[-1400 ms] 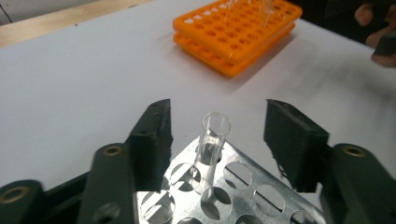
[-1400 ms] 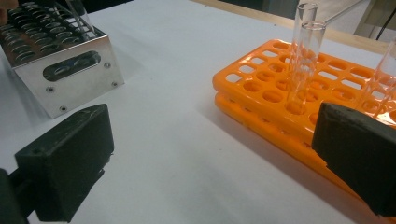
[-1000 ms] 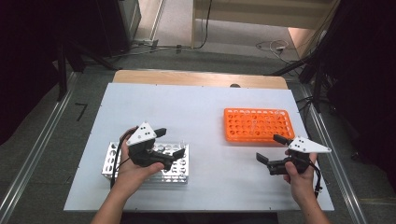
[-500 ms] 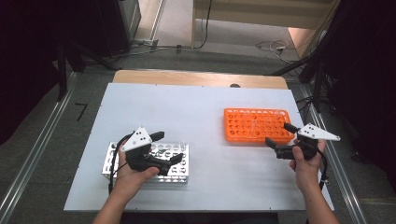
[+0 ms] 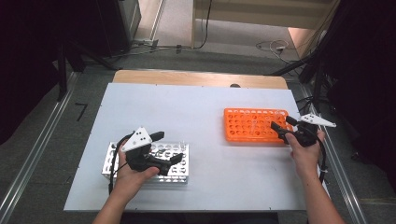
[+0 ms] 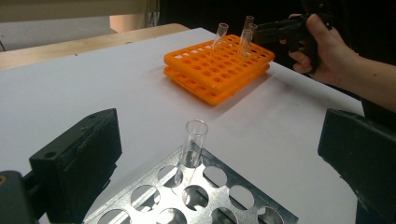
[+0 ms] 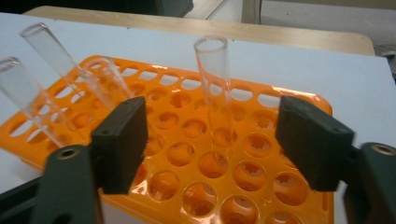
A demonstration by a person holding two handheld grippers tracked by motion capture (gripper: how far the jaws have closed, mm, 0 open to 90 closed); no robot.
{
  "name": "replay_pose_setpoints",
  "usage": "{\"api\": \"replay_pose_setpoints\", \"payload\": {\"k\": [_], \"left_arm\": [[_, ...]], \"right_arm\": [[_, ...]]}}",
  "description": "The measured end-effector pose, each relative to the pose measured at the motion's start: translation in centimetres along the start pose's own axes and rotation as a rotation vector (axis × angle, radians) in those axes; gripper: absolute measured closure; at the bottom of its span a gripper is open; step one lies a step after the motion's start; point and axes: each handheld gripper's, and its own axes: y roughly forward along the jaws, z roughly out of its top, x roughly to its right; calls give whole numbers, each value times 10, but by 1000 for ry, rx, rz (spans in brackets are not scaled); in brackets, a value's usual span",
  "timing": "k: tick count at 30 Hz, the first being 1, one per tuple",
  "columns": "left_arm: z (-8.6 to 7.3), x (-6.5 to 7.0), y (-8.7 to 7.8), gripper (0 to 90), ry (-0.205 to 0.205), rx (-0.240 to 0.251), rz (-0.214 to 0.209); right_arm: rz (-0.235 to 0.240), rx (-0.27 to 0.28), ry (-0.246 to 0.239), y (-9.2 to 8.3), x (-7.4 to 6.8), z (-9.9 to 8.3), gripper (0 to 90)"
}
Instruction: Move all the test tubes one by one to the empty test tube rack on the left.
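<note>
Test tube (image 7: 215,88) stood upright in the orange rack (image 7: 261,154), between the right tongs (image 7: 212,144), whose jaws had just been closing but did not yet touch it. Beyond, three tubes leaned. Left tongs (image 6: 210,154) were spread over the metal rack (image 6: 201,196) holding one tube (image 6: 191,149); most transfers seemingly remained.

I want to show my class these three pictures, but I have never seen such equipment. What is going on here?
A person at a white table holds a black two-jaw tool in each hand. One camera looks down from above; one rides on each tool. The left tool hovers open over a silver metal rack holding one clear glass tube. The right tool has just been closing its jaws around an upright clear tube in the orange plastic rack, not yet pressing it. Other tubes lean there too.
</note>
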Motion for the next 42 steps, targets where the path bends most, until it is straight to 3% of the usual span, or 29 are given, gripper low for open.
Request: {"api": "replay_pose_setpoints", "payload": {"k": [4, 8, 13, 22, 31, 34, 42], "left_arm": [[0, 0, 0, 0, 0, -1, 2], [0, 1, 1, 0, 0, -1, 0], [0, 1, 2, 0, -1, -3, 0], [1, 1, 3, 0, -3, -4, 3], [4, 5, 5, 0, 17, -7, 9], [7, 6, 8, 1, 22, -6, 4], [16, 10, 17, 2, 44, -9, -7]], "right_arm": [[-8, -5, -2, 8, 0, -3, 465], [-23, -16, -8, 16, -2, -5, 561], [-45, -29, -21, 24, -4, -8, 628], [-83, -2, -22, 27, -3, -9, 739], [-57, 68, 8, 2, -2, 3, 741], [-49, 78, -2, -10, -4, 7, 741], [13, 85, -45, -40, -25, 16, 741]]}}
